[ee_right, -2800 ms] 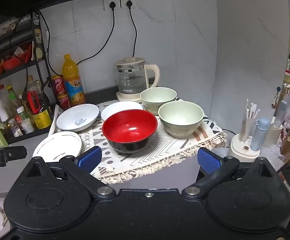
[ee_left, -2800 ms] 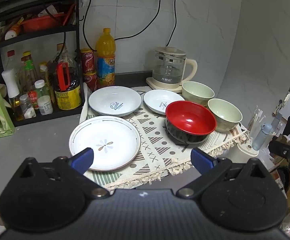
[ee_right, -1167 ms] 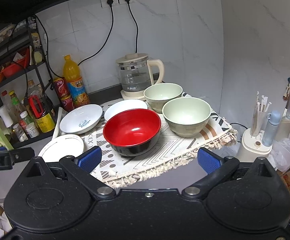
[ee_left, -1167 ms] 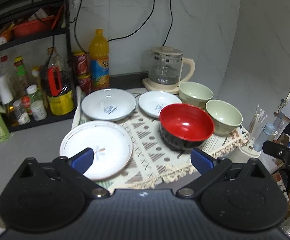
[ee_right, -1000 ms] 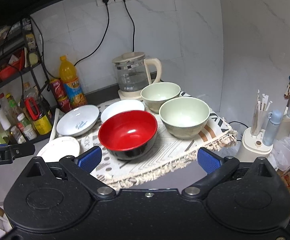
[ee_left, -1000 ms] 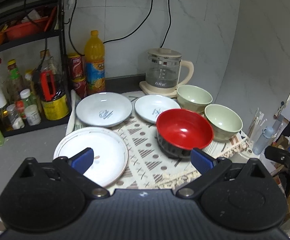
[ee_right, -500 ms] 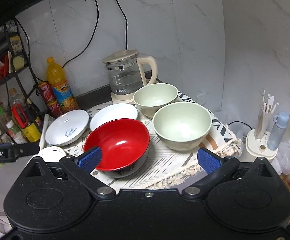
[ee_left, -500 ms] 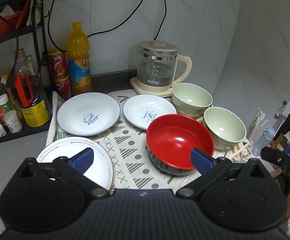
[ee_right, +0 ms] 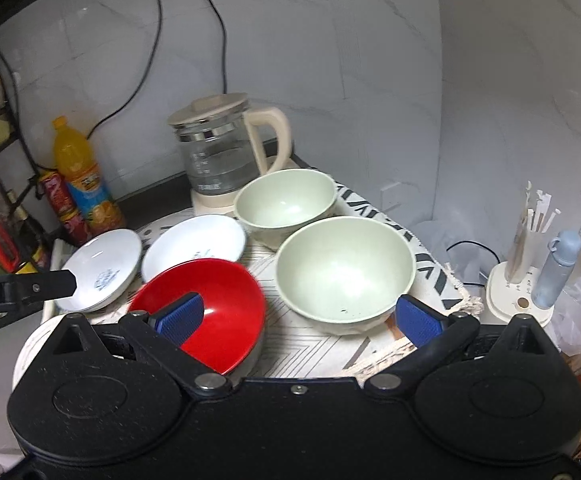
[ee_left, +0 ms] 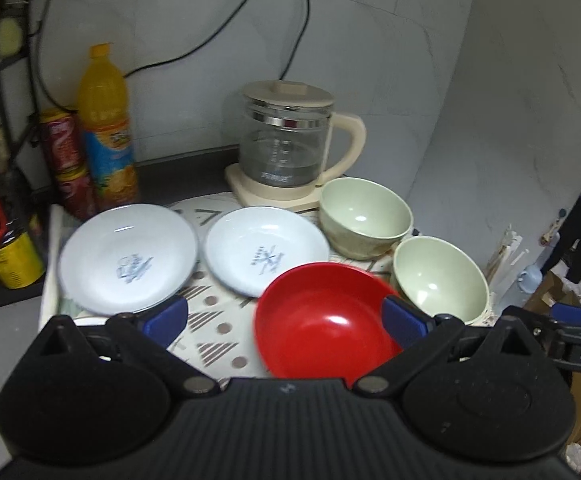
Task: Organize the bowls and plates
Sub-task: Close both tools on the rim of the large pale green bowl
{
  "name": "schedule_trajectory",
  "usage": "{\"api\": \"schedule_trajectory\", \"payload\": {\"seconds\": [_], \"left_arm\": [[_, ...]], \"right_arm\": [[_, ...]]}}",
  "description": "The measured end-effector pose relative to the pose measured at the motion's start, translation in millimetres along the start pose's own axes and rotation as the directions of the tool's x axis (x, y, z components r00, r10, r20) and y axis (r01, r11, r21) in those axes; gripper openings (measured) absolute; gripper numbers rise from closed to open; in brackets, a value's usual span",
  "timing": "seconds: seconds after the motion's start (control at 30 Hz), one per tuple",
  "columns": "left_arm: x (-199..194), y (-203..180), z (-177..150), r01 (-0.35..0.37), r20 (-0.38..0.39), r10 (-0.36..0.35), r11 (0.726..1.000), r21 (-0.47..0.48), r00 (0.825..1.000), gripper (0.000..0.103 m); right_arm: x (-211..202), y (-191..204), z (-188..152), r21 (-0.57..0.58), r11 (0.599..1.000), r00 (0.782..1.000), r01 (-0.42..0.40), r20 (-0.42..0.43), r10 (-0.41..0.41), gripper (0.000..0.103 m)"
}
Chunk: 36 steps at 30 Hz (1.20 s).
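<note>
A red bowl (ee_left: 322, 316) sits on a patterned mat (ee_left: 218, 320), with two pale green bowls (ee_left: 364, 216) (ee_left: 438, 280) to its right and two white plates (ee_left: 126, 258) (ee_left: 264, 248) behind it. A third white plate is mostly hidden under my left gripper. My left gripper (ee_left: 286, 318) is open and empty, just above the red bowl's near side. My right gripper (ee_right: 298, 316) is open and empty, between the red bowl (ee_right: 210, 308) and the near green bowl (ee_right: 344, 272). The far green bowl (ee_right: 286, 202) and both plates (ee_right: 100, 268) (ee_right: 194, 242) show there too.
A glass kettle (ee_left: 286, 148) stands at the back against the wall. An orange drink bottle (ee_left: 106, 128), red cans (ee_left: 66, 160) and a rack of bottles are at the left. A white holder with sticks and a blue bottle (ee_right: 538, 264) stands right of the mat.
Both grippers have moved forward and down toward the dishes. The left one swung right, so the front plate has slipped under it. The dishes have not moved.
</note>
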<state>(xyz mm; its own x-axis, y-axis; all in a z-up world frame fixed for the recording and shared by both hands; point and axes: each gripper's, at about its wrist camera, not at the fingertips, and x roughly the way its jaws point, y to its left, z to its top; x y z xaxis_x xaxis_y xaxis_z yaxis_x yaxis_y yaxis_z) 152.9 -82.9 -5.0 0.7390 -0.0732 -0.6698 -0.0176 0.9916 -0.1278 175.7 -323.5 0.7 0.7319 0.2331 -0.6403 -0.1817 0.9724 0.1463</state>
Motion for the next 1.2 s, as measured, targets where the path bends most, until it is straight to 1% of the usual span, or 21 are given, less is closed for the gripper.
{"api": "schedule_trajectory", "payload": {"seconds": [0.13, 0.27, 0.33, 0.4, 0.47, 0.53, 0.6, 0.7, 0.77, 0.87, 0.9, 0.97, 1.03, 1.13, 1.2], "left_arm": [[20, -9, 10, 0.024, -0.021, -0.023, 0.999, 0.026, 0.999, 0.102], [38, -19, 18, 0.067, -0.033, -0.065, 0.996, 0.054, 0.997, 0.102], [48, -25, 22, 0.081, -0.044, -0.078, 0.995, 0.066, 0.996, 0.101], [57, -29, 25, 0.099, -0.055, -0.095, 0.992, 0.075, 0.994, 0.101], [66, -33, 28, 0.113, -0.072, -0.107, 0.990, 0.084, 0.992, 0.101], [75, -38, 31, 0.144, -0.082, -0.137, 0.986, 0.088, 0.987, 0.101], [82, -43, 33, 0.154, -0.083, -0.147, 0.983, 0.099, 0.986, 0.101], [95, -49, 36, 0.197, -0.099, -0.188, 0.976, 0.094, 0.977, 0.101], [106, -55, 38, 0.206, -0.127, -0.192, 0.972, 0.114, 0.973, 0.101], [119, -60, 42, 0.243, -0.149, -0.224, 0.962, 0.122, 0.963, 0.101], [122, -61, 43, 0.259, -0.156, -0.239, 0.958, 0.120, 0.958, 0.101], [130, -66, 45, 0.266, -0.159, -0.244, 0.954, 0.139, 0.957, 0.101], [138, -71, 47, 0.277, -0.171, -0.249, 0.947, 0.161, 0.953, 0.101], [151, -79, 49, 0.298, -0.190, -0.263, 0.934, 0.195, 0.946, 0.097], [160, -85, 49, 0.304, -0.205, -0.260, 0.927, 0.221, 0.943, 0.097]], "right_arm": [[12, -9, 7, 0.026, 0.999, 0.999, 0.032, -0.011, -0.032, 0.103], [23, -20, 11, 0.045, 0.998, 0.999, 0.047, -0.026, -0.046, 0.103], [27, -24, 12, 0.055, 0.997, 0.998, 0.050, -0.039, -0.048, 0.102], [31, -27, 13, 0.058, 0.997, 0.997, 0.057, -0.053, -0.054, 0.097], [33, -29, 14, 0.059, 0.996, 0.996, 0.071, -0.063, -0.068, 0.097], [37, -33, 15, 0.062, 0.995, 0.995, 0.079, -0.068, -0.075, 0.097], [42, -37, 16, 0.072, 0.993, 0.993, 0.097, -0.077, -0.092, 0.097], [49, -42, 17, 0.084, 0.991, 0.991, 0.105, -0.089, -0.097, 0.097], [55, -45, 17, 0.087, 0.990, 0.990, 0.107, -0.098, -0.099, 0.098], [65, -50, 16, 0.097, 0.984, 0.983, 0.148, -0.128, -0.135, 0.099], [68, -53, 15, 0.107, 0.983, 0.982, 0.149, -0.130, -0.135, 0.099], [73, -59, 13, 0.143, 0.981, 0.985, 0.128, -0.129, -0.110, 0.102], [78, -64, 12, 0.173, 0.979, 0.988, 0.112, -0.129, -0.090, 0.103], [85, -65, 11, 0.140, 0.972, 0.976, 0.187, -0.136, -0.168, 0.103], [88, -67, 11, 0.133, 0.973, 0.976, 0.191, -0.132, -0.173, 0.103]]}}
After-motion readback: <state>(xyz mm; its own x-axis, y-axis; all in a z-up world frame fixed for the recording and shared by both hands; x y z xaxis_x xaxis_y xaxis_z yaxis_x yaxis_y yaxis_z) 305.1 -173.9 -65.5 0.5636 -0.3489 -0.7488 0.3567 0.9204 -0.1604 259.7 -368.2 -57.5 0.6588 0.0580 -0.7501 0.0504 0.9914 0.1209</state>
